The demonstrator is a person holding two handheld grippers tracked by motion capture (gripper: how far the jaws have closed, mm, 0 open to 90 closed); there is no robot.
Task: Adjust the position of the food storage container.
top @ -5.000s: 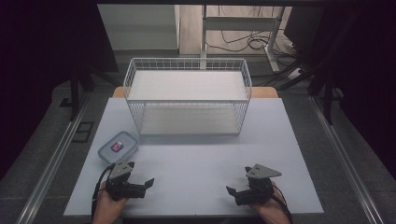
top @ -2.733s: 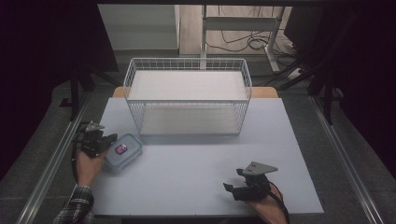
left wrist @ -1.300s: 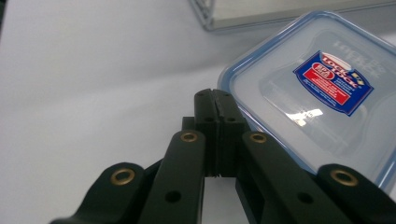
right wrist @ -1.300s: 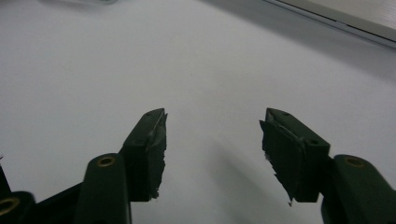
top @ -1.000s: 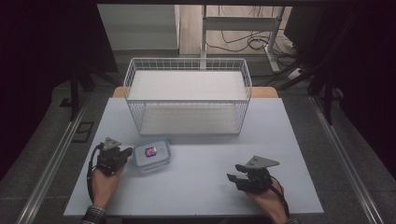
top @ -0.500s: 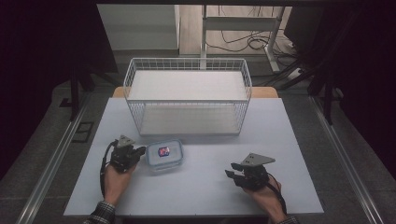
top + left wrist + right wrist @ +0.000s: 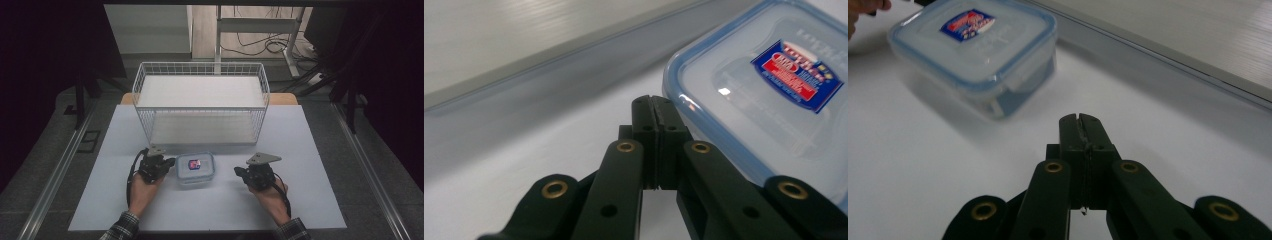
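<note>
A clear plastic container (image 7: 195, 168) with a blue-rimmed lid and a red and blue sticker sits on the white table, in front of the wire basket. My left gripper (image 7: 172, 163) lies just left of it, shut and empty. In the left gripper view its tips (image 7: 655, 102) stand right at the container's (image 7: 769, 95) lid rim; I cannot tell whether they touch. My right gripper (image 7: 238, 172) points at the container from the right, a short gap away. Its jaws have just closed with nothing between them (image 7: 1080, 120). The container (image 7: 978, 45) lies ahead and to the left.
A white wire basket (image 7: 200, 125) stands at the back middle of the table, close behind the container. The white table top (image 7: 310, 150) ends at metal rails left and right. A hand (image 7: 863, 7) shows beyond the container in the right gripper view.
The left hand and its shut gripper slid right, with the container moving right ahead of it toward the table's middle. The right gripper shifted left toward the container and its jaws closed.
</note>
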